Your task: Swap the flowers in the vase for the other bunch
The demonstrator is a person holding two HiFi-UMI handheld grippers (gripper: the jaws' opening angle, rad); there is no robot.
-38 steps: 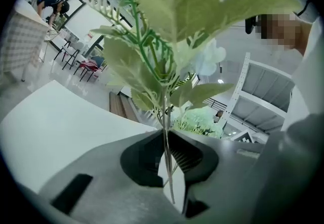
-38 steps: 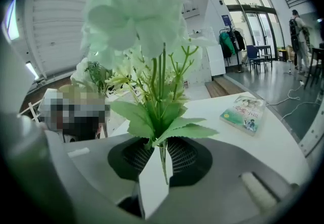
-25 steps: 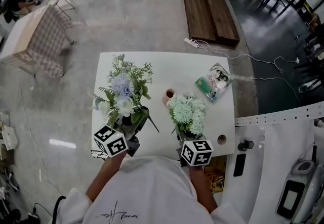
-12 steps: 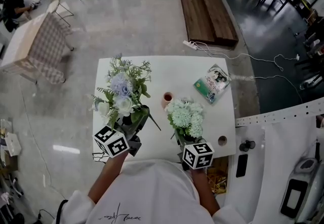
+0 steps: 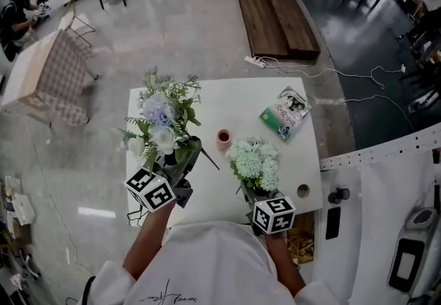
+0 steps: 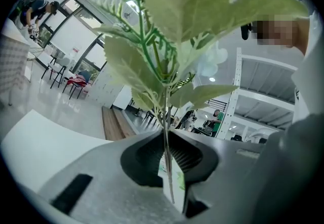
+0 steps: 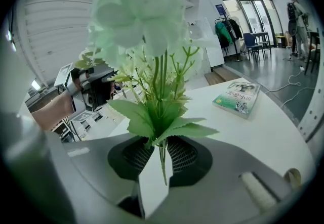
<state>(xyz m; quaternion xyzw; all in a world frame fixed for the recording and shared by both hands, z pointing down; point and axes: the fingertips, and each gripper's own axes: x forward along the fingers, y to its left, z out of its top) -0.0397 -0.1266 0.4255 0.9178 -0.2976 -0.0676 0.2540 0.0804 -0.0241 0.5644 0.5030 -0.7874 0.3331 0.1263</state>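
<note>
A small pink vase (image 5: 223, 137) stands near the middle of the white table (image 5: 227, 100), and I see no flowers in it. My left gripper (image 5: 182, 171) is shut on the thin stems (image 6: 166, 162) of a blue-and-white bunch with green leaves (image 5: 162, 124), held above the table's left side. My right gripper (image 5: 256, 193) is shut on the stems (image 7: 162, 160) of a pale green-white bunch (image 5: 255, 161), just right of the vase. In the right gripper view the blooms (image 7: 139, 13) fill the top. Both bunches hang clear of the vase.
A green-covered book (image 5: 286, 112) lies at the table's back right, also visible in the right gripper view as the book (image 7: 237, 97). A round hole (image 5: 302, 191) sits near the front right corner. A power strip and cables (image 5: 324, 76) lie on the floor beyond the table, with wooden planks (image 5: 275, 11) further back.
My left gripper has lifted its blue-and-white bunch a little, so the flowers now reach past the table's far edge. The right gripper and its bunch have stayed put.
</note>
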